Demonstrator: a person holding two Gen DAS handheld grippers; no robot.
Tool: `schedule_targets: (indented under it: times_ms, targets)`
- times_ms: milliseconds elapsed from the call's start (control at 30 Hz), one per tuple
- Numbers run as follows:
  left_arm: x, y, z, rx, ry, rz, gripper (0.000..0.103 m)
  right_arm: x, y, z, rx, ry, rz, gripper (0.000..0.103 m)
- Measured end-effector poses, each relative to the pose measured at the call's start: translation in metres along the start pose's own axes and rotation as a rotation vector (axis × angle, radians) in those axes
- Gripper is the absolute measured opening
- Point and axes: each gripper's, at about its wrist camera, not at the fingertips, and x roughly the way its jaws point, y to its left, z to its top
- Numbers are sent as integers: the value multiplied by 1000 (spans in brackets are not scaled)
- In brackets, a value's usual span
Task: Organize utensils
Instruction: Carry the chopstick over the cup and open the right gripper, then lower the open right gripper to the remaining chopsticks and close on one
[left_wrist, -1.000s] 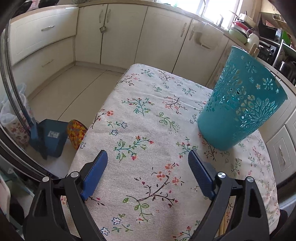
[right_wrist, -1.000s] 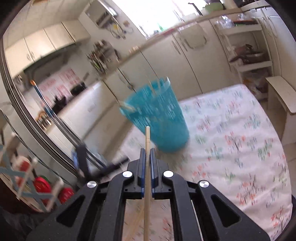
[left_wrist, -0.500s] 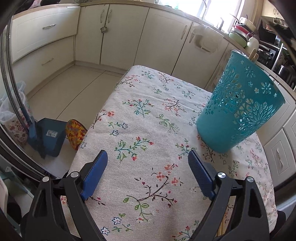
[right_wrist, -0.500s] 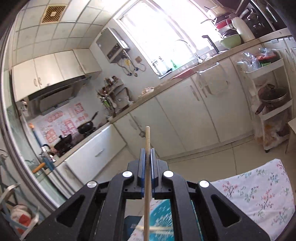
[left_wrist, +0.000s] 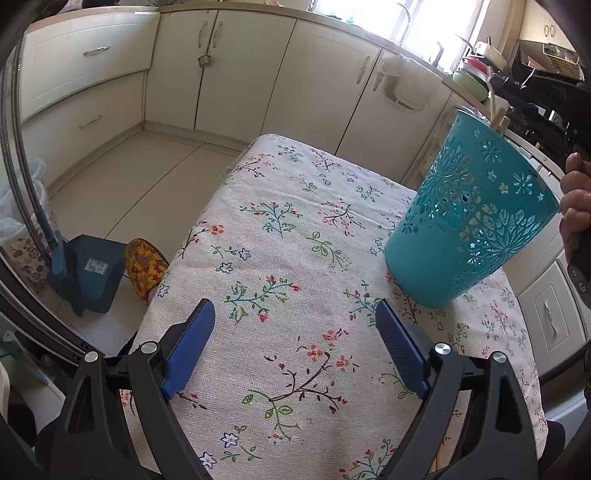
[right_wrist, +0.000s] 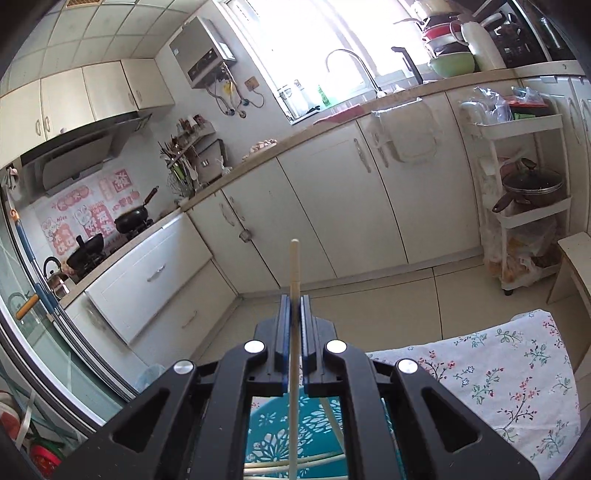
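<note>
A teal perforated holder (left_wrist: 469, 218) stands on the flowered tablecloth (left_wrist: 280, 236) at the right, with pale stick ends poking out of its rim. My left gripper (left_wrist: 295, 343) hovers open over the cloth, left of the holder, nothing between its blue pads. My right gripper (right_wrist: 294, 314) is shut on a pale wooden chopstick (right_wrist: 294, 266), whose tip sticks up past the pads. Below that gripper the teal holder (right_wrist: 269, 424) shows, with other pale sticks lying inside. In the left wrist view a hand (left_wrist: 574, 199) holds the right tool above the holder.
Cream kitchen cabinets (left_wrist: 258, 74) line the far wall and a counter with a sink faucet (right_wrist: 351, 59). A blue dustpan (left_wrist: 92, 269) and a patterned slipper (left_wrist: 146, 266) lie on the floor left of the table. A white rack (right_wrist: 524, 199) holds a pot.
My right gripper has risen with the chopstick from in front of the holder to above it, and the holder now shows beneath it. The left gripper has stayed in place.
</note>
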Motion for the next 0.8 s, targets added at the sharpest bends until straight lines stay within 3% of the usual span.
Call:
schedule_targets:
  times_ms: [200, 333, 400, 467, 633, 800]
  targets:
    - [1, 1, 1, -5, 2, 5, 85, -9, 4, -15, -37, 66, 14, 6]
    - [0, 2, 1, -12, 0, 3, 85, -48, 11, -35, -73, 68, 44, 6]
    - [0, 3, 1, -16, -1, 2, 85, -78, 14, -54, -82, 87, 56, 11]
    - [0, 3, 1, -16, -1, 3, 85, -96, 17, -83, -97, 158, 51, 22]
    - [0, 2, 0, -13, 0, 8, 85, -100, 14, -171, -131, 419, -29, 22]
    - [0, 3, 0, -23, 1, 12, 85, -82, 10, -212, -124, 500, -84, 22]
